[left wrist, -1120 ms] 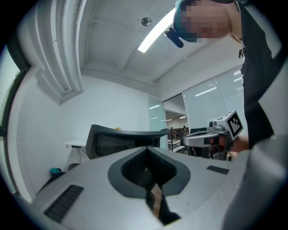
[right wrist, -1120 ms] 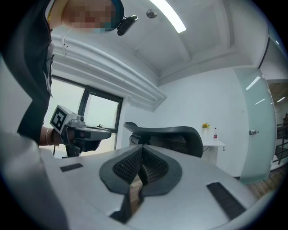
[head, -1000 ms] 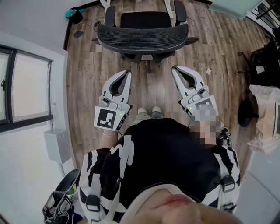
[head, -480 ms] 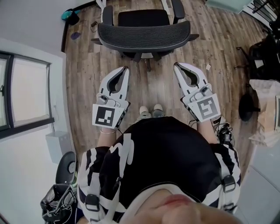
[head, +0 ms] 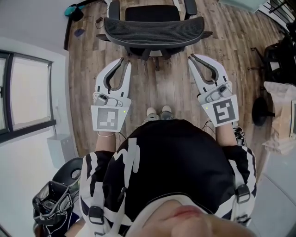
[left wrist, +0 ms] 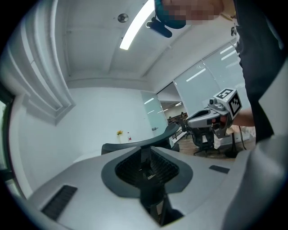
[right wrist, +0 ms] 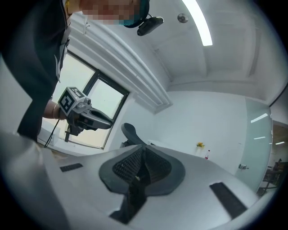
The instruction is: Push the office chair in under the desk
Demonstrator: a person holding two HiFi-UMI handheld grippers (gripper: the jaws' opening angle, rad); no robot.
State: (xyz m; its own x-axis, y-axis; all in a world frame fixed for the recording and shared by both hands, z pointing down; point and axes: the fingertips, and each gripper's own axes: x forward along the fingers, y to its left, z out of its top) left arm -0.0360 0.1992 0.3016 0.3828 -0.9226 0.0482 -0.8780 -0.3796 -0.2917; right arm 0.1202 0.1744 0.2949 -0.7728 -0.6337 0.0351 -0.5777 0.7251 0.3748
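The black mesh office chair (head: 152, 28) stands ahead of me on the wood floor, its backrest toward me and its seat (head: 152, 13) toward two white desk legs (head: 178, 3) at the top edge. My left gripper (head: 124, 62) sits just short of the backrest's left end. Its jaws are opening with a narrow gap and nothing between them (left wrist: 145, 152). My right gripper (head: 191, 57) is shut and empty, just short of the backrest's right end. The backrest rim (left wrist: 135, 143) shows beyond the left jaws, and its curved edge (right wrist: 130, 132) shows beyond the right gripper (right wrist: 141, 153).
A window (head: 27, 92) and white wall run along the left, with a white box (head: 60, 150) and a basket of cables (head: 51, 208) below. A teal object (head: 74, 11) lies at the top left. Dark gear (head: 280, 60) and a paper bag (head: 282, 120) crowd the right. My shoes (head: 159, 112) are mid-floor.
Both grippers have moved forward, closing the distance to the chair's backrest. The left jaws have parted slightly. The chair sits nearer the top edge of the head view.
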